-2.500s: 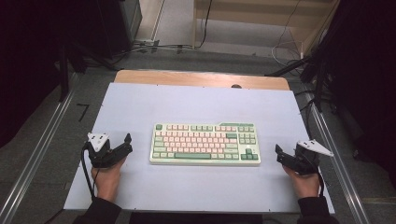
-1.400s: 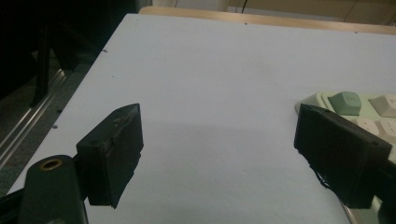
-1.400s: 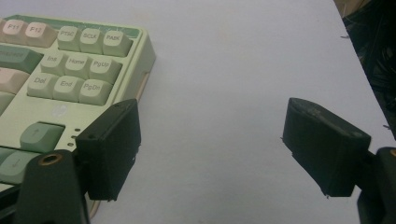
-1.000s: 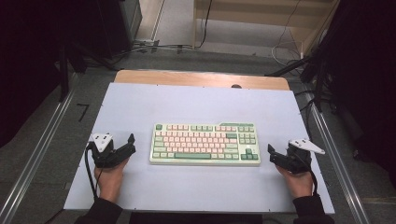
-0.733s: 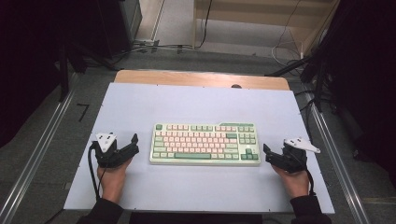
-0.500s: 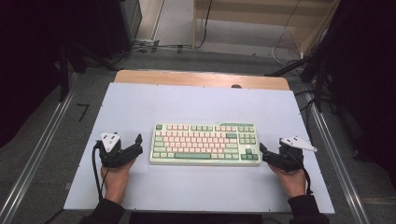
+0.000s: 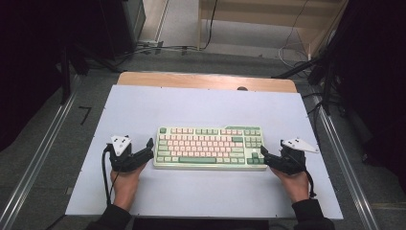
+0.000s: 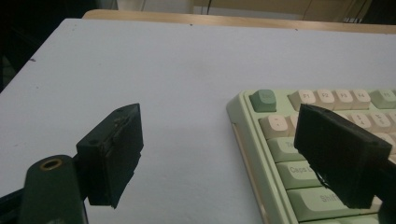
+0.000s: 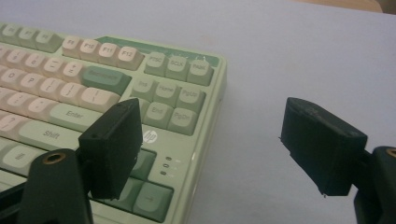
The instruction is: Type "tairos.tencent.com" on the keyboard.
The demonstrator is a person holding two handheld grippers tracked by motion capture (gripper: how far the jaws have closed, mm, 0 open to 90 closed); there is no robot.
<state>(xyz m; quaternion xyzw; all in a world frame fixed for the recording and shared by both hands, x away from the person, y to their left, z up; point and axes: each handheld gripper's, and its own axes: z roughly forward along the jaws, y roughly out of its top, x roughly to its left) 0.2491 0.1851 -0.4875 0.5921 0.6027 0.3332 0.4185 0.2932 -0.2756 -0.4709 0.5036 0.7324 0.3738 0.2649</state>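
Straddling the keyboard (image 7: 210,147), which lies mid-counter (image 7: 201,105), both grippers have their jaws spread wide, gripping nothing. Left gripper (image 7: 148,149) brackets the left edge, one jaw over the keys; right gripper (image 7: 266,158) brackets the right front corner.
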